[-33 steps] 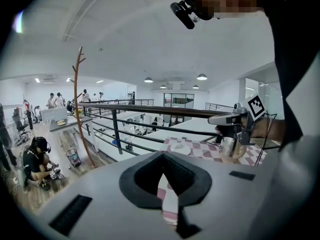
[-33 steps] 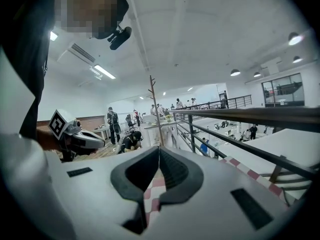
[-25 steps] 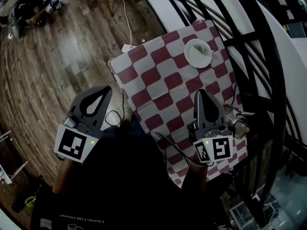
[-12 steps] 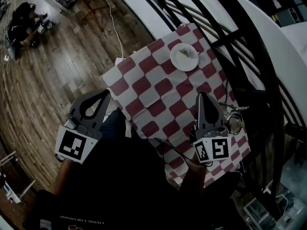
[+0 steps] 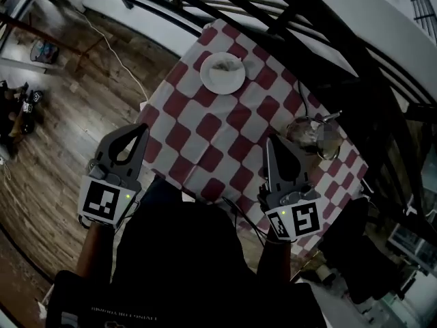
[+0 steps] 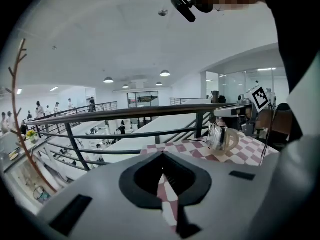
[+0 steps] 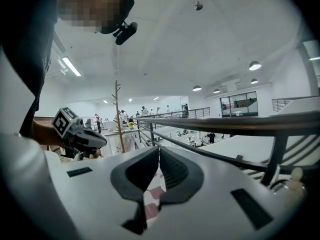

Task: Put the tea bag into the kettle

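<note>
lying on plate (image 5: pixel 210 82), tea bag (image 5: pixel 227 65) barely discernible; kettle (image 5: pixel 314 135) dim, reflective.

1 red-and-white checked tablecloth (image 5: pixel 225 125). On it lie 1 round white plate (image 5: pixel 206 80), 1 small pale tea bag (image 5: pixel 228 65) and 1 clear glass kettle (image 5: pixel 308 134). There are 2 grey two-jaw grippers, 1 left gripper (image 5: pixel 142 127) and 1 right gripper (image 5: pixel 272 141), and 2 white cubes with black square markers (image 5: pixel 104 202), 1 per gripper. 1 black metal railing (image 5: pixel 328 39) runs beside the cloth.
</note>
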